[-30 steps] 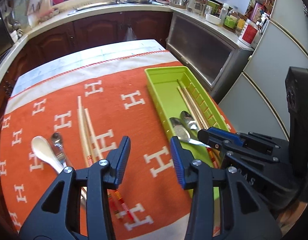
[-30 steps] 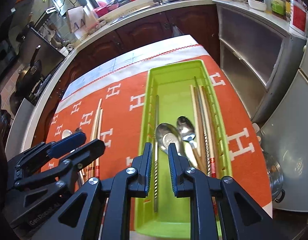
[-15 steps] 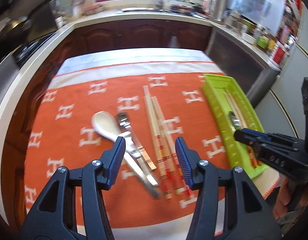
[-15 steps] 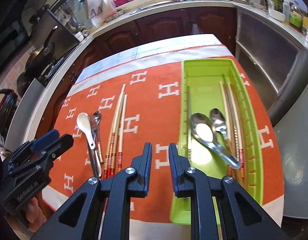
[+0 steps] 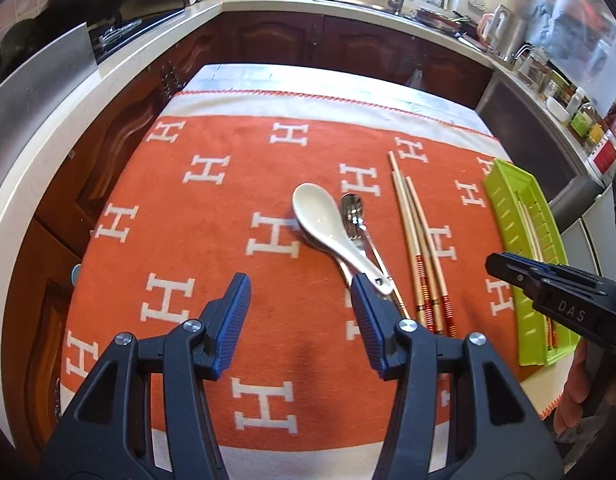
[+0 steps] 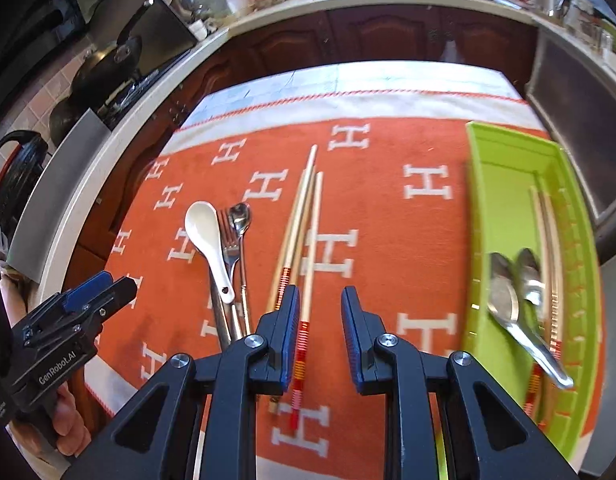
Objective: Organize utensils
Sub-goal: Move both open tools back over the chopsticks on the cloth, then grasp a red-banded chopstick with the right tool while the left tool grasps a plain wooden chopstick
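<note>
On the orange cloth lie a white ceramic spoon (image 5: 328,222), a metal fork (image 6: 227,236), a small metal spoon (image 6: 241,216) and several wooden chopsticks (image 6: 304,216). My left gripper (image 5: 300,294) hovers open and empty just left of the white spoon's handle. My right gripper (image 6: 320,310) hangs over the chopsticks' red-banded ends, jaws narrowly open; one chopstick shows in the gap below, untouched. The green tray (image 6: 504,176) at the right holds two metal spoons (image 6: 508,300) and chopsticks (image 6: 548,232).
The cloth (image 5: 212,216) covers a table; its near edge runs under both grippers. Dark cabinets and a pale counter (image 5: 120,60) ring the far and left sides. A hand (image 6: 66,420) holds the left gripper (image 6: 96,292); the right gripper (image 5: 512,270) shows in the left wrist view.
Both grippers have swung left, away from the green tray and over the loose utensils on the cloth. The left jaws stand wider than a second ago.
</note>
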`<state>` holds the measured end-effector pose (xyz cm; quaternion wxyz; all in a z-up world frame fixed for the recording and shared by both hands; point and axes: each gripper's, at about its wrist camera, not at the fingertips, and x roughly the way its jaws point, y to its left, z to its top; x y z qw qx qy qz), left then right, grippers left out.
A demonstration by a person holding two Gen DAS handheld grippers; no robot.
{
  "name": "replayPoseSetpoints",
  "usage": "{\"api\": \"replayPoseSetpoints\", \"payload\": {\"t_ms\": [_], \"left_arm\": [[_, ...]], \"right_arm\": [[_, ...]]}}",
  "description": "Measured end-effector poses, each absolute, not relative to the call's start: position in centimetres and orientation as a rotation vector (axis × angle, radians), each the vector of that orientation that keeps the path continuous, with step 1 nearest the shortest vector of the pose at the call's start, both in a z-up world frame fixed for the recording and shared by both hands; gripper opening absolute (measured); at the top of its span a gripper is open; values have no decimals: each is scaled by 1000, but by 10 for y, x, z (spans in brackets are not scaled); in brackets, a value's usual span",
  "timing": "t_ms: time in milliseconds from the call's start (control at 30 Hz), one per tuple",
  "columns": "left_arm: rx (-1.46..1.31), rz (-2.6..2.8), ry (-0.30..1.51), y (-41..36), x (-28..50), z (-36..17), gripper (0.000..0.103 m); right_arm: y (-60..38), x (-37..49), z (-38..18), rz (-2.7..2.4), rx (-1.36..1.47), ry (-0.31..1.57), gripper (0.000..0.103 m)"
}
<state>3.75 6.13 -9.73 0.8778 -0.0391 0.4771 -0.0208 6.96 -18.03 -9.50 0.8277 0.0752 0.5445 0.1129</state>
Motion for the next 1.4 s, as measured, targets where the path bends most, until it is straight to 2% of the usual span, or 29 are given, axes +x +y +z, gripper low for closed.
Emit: {"api": "replayPoseSetpoints", "payload": {"t_ms": [533,867,967,1033,1067,1200,1300,1400], "left_arm": [[-30,-111,1037,35,51,-119,49],[2,-175,1030,13,62,-117,49],[1,-222,1036,5,72,-120,49],[-5,-250,1049,-1,80,-124,49],[-13,-278,1053,-4,84,-126,47],[-9,-338,1088,-19,101,-138,32],[13,-339,1126,-30,111,-152,27],[28,-348,1137,-38,113,-158,26]], "right_arm": [[-148,97,-168,242,27,1277,21],[-126,103,-172,214,-141,1187,21],[-131,106,-171,194,-120,1185,7],[-141,108,-170,185,-69,1193,6],[-149,108,-170,182,-33,1198,6],[-169,104,-168,172,46,1216,6],[-180,98,-168,173,85,1220,6],[-187,92,-168,175,106,1214,6]]}}
